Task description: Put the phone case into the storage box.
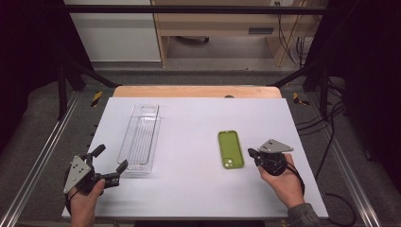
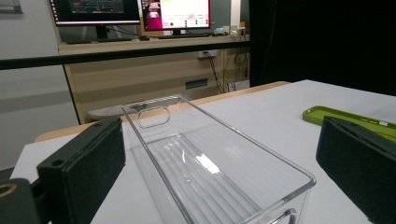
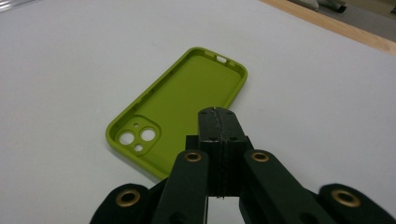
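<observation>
A lime-green phone case (image 1: 230, 149) lies inside up on the white table, camera cutout toward me. My right gripper (image 1: 251, 152) is shut, jaws pressed together, its tips at the case's near right rim. In the right gripper view the closed right gripper (image 3: 217, 112) covers that rim of the phone case (image 3: 187, 98); I see nothing between the pads. A long clear plastic tray (image 1: 156, 137) lies left of centre. My left gripper (image 1: 111, 157) stands open just before the tray's near end. In the left gripper view the left gripper (image 2: 222, 168) frames the tray (image 2: 243, 135), with the phone case (image 2: 336, 116) to the right.
The white table top (image 1: 198, 189) ends in a wooden strip (image 1: 196, 91) at the far edge. Metal frame rails (image 1: 42, 156) run along both sides, and cables (image 1: 331, 142) lie on the floor to the right. Monitors (image 2: 130, 9) stand on a desk beyond the table.
</observation>
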Motion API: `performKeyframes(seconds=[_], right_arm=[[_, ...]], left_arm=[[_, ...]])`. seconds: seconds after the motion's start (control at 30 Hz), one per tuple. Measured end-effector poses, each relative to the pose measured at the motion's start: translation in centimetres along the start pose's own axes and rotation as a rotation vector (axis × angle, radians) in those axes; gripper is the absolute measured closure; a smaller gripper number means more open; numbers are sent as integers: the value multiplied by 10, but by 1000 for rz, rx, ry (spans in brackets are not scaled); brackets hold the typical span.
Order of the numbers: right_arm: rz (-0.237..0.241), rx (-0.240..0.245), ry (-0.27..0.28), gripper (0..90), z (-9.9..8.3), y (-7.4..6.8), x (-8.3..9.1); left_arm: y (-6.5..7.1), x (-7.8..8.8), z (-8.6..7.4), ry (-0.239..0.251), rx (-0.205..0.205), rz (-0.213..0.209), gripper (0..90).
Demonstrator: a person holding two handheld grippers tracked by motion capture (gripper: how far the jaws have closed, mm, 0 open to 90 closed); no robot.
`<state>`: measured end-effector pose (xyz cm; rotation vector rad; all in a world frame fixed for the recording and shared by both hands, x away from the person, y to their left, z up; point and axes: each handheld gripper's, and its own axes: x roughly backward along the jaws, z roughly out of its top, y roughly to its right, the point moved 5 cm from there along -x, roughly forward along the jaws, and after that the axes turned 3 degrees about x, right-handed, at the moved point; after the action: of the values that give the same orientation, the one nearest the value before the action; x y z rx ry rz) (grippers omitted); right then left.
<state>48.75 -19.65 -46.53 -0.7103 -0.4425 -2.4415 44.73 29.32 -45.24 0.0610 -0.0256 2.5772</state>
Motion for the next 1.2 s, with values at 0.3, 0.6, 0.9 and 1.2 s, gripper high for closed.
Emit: performKeyframes(seconds=[0.3, 0.6, 0.9, 1.2], right_arm=[[15, 8, -17, 900, 2, -3, -6], [31, 18, -53, 900, 1, -7, -17], [34, -2, -107, 900, -13, -4, -27], [41, -22, -146, 900, -22, -3, -31]], left_arm=[[0, 0, 0, -2, -3, 0, 11], [0, 0, 0, -3, -7, 1, 11], [0, 0, 0, -3, -9, 1, 11], [1, 0, 0, -7, -15, 2, 11]])
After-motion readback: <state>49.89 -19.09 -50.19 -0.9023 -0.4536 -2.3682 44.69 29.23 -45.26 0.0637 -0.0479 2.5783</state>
